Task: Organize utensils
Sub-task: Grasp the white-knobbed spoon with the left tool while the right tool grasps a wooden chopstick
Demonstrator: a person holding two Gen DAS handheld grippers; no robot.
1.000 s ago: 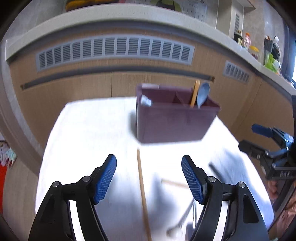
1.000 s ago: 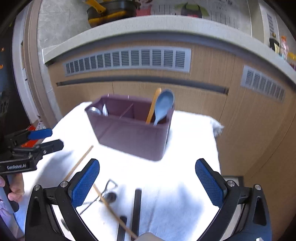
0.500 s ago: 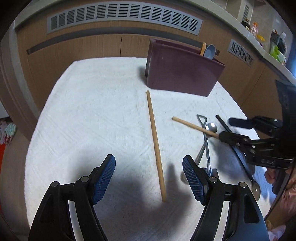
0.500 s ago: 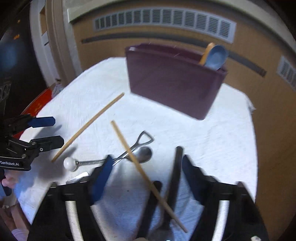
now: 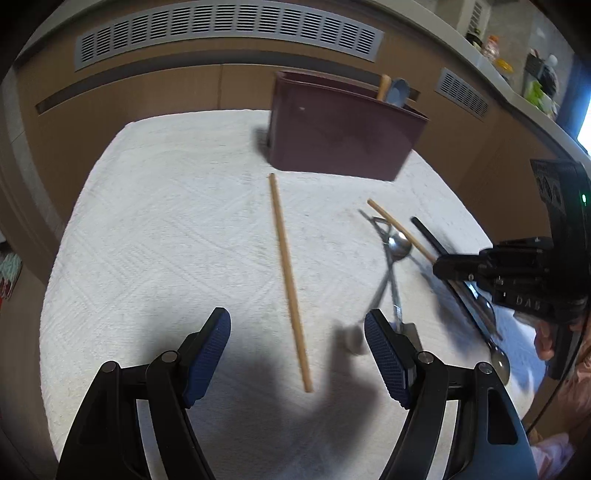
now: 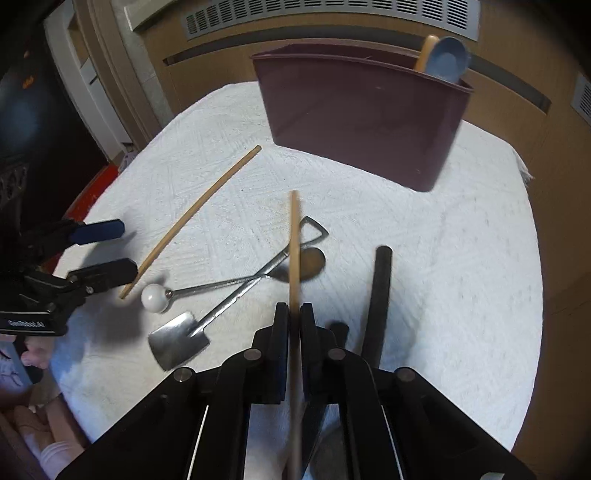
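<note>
Wooden and pale, one chopstick (image 6: 294, 236) is clenched between my right fingers (image 6: 291, 325), the pads pressed flat against its sides so that its free end sticks out ahead of them, above the white cloth (image 6: 424, 229) that covers the counter. My left fingers (image 5: 297, 339) stand wide apart and grasp nothing; they hang just over the near end of the second chopstick (image 5: 288, 273), which lies flat on the cloth and runs away from me toward the maroon utensil holder (image 5: 340, 140).

That holder stands upright at the far side of the cloth, in front of wooden cabinet fronts with grey vent grilles (image 5: 225, 33). A blue spoon (image 6: 447, 59) and a wooden handle (image 6: 424, 51) stick up out of its right end; which compartment they sit in I cannot tell.

Loose on the cloth beside my right fingers are a small metal shovel-shaped spoon (image 6: 177, 343), with its loop handle pointing toward the holder, and a metal spoon with a white ball end (image 6: 155, 297). Their stems cross each other, and my held chopstick passes over the spoon's bowl in the right wrist view. To the right of them lies a black stick-like utensil (image 6: 378, 295), its near end hidden behind my fingers. In the left wrist view more dark and metal pieces lie under my right fingers, too blurred to name.
</note>
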